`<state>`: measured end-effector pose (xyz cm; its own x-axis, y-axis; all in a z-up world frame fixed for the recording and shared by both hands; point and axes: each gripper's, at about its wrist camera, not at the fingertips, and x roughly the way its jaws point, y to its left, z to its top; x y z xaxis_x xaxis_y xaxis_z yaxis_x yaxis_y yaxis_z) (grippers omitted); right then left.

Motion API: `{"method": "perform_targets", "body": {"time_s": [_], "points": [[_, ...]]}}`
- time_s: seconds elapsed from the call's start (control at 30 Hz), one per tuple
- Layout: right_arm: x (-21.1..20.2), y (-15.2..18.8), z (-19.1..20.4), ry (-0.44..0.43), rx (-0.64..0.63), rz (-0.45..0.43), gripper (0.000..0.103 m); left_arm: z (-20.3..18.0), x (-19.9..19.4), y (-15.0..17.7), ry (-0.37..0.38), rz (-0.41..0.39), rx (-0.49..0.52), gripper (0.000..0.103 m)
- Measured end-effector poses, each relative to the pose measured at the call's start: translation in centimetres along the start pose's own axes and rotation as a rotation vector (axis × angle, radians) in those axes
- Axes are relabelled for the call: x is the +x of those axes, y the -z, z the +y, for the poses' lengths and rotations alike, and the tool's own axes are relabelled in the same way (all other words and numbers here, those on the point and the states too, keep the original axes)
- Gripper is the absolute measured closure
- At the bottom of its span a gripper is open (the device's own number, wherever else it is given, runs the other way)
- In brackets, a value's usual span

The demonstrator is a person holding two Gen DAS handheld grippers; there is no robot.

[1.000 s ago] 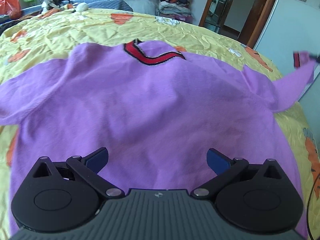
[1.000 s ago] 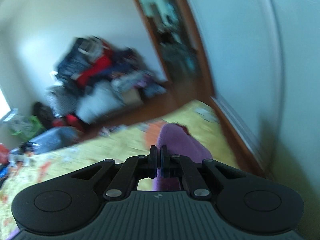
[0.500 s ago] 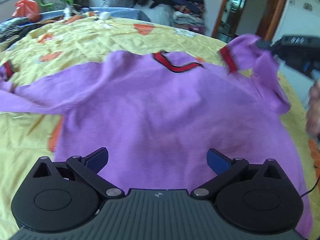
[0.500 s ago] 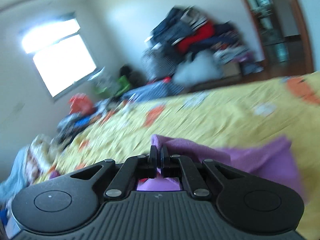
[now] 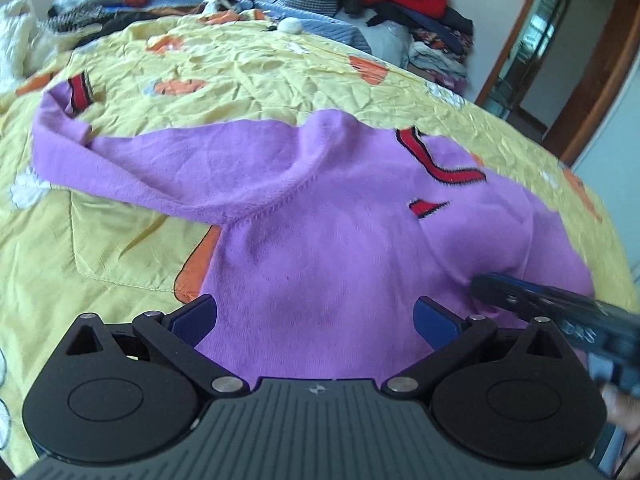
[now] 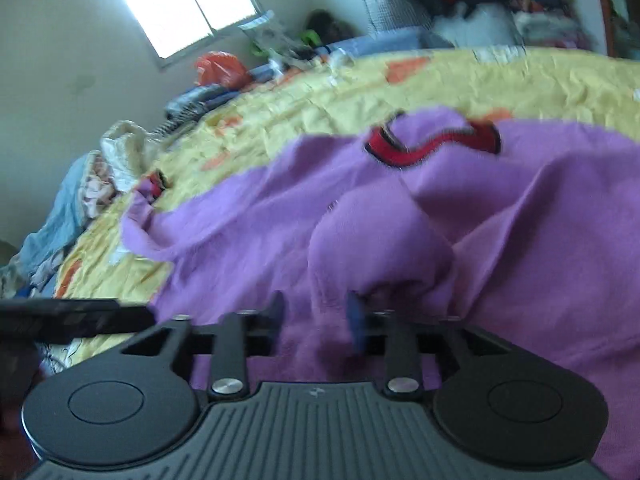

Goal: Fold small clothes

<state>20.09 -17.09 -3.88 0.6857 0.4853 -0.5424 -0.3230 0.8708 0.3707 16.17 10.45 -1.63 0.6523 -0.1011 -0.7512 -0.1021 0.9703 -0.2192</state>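
I read no clear writing anywhere. The purple sweater (image 5: 320,240) lies on the yellow bedspread (image 5: 248,68). My left gripper (image 5: 316,316) hangs spread above its hem; my right gripper (image 6: 316,312) is opening around a sleeve fold.

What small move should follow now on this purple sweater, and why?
Probably the right gripper should draw back off the purple sweater: its jaws are opening with the folded-in sleeve lying loose between them. The other sleeve is spread out on the yellow bedspread, and the left gripper is open, so it likely goes there next.
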Motion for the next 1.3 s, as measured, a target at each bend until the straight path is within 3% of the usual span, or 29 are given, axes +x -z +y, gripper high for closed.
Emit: {"method": "perform_targets", "body": {"time_s": [0.1, 0.17, 0.2, 0.3, 0.4, 0.47, 0.67, 0.77, 0.8, 0.83, 0.87, 0.9, 0.93, 1.03, 1.1, 1.23, 1.3], "points": [[-1.8, -1.4, 0.7, 0.122, -0.136, -0.061, 0.062, 0.4, 0.5, -0.2, 0.013, 0.005, -0.034, 0.0], [-2.1, -2.1, 0.8, 0.167, -0.2, -0.065, 0.04, 0.4, 0.9, -0.3, 0.025, 0.013, -0.028, 0.0], [-2.1, -2.2, 1.0, 0.187, -0.228, -0.064, 0.035, 0.2, 1.1, -0.4, 0.044, 0.015, -0.01, 0.0], [-2.0, -1.5, 2.1, 0.189, -0.332, -0.071, 0.033, -0.6, 2.4, -1.5, 0.085, 0.02, 0.036, 0.0], [-1.2, -0.2, 3.9, 0.223, -0.427, -0.054, 0.033, -1.2, 5.1, -4.1, 0.221, 0.068, 0.012, 0.0], [-1.4, 0.3, 4.4, 0.251, -0.421, -0.052, 0.033, -2.1, 7.5, -6.1, 0.327, 0.119, 0.013, 0.0], [-4.4, 2.2, 2.7, 0.29, -0.34, -0.064, 0.03, -4.5, 15.3, -9.6, 0.489, 0.326, -0.057, 0.005], [-5.9, 3.1, 1.7, 0.317, -0.302, -0.069, 0.03, -5.4, 16.9, -10.5, 0.523, 0.343, -0.101, 0.01], [-6.3, 3.3, 1.4, 0.313, -0.287, -0.069, 0.03, -5.7, 17.2, -10.8, 0.539, 0.36, -0.116, 0.022], [-6.7, 3.5, 1.1, 0.316, -0.275, -0.068, 0.03, -5.9, 17.8, -10.9, 0.544, 0.392, -0.133, 0.051], [-6.9, 3.6, 0.9, 0.325, -0.263, -0.069, 0.03, -5.8, 18.5, -11.1, 0.538, 0.432, -0.16, 0.071], [-7.2, 3.7, 0.7, 0.329, -0.256, -0.073, 0.03, -5.8, 19.0, -10.9, 0.541, 0.457, -0.187, 0.098], [-7.4, 3.7, 0.5, 0.329, -0.249, -0.077, 0.03, -5.6, 19.3, -10.7, 0.535, 0.464, -0.208, 0.096], [-7.5, 3.4, 0.0, 0.334, -0.224, -0.086, 0.027, -5.0, 18.7, -10.2, 0.54, 0.403, -0.255, 0.097], [-7.5, 3.2, -0.2, 0.332, -0.22, -0.098, 0.019, -4.4, 16.6, -10.5, 0.549, 0.286, -0.261, 0.097], [-7.1, 2.2, -0.9, 0.335, -0.245, -0.098, 0.018, -1.2, 11.1, -10.6, 0.543, 0.04, -0.332, 0.097], [-6.6, 1.4, -1.6, 0.345, -0.235, -0.086, 0.018, 1.0, 9.0, -9.7, 0.496, -0.047, -0.391, 0.097]]}}
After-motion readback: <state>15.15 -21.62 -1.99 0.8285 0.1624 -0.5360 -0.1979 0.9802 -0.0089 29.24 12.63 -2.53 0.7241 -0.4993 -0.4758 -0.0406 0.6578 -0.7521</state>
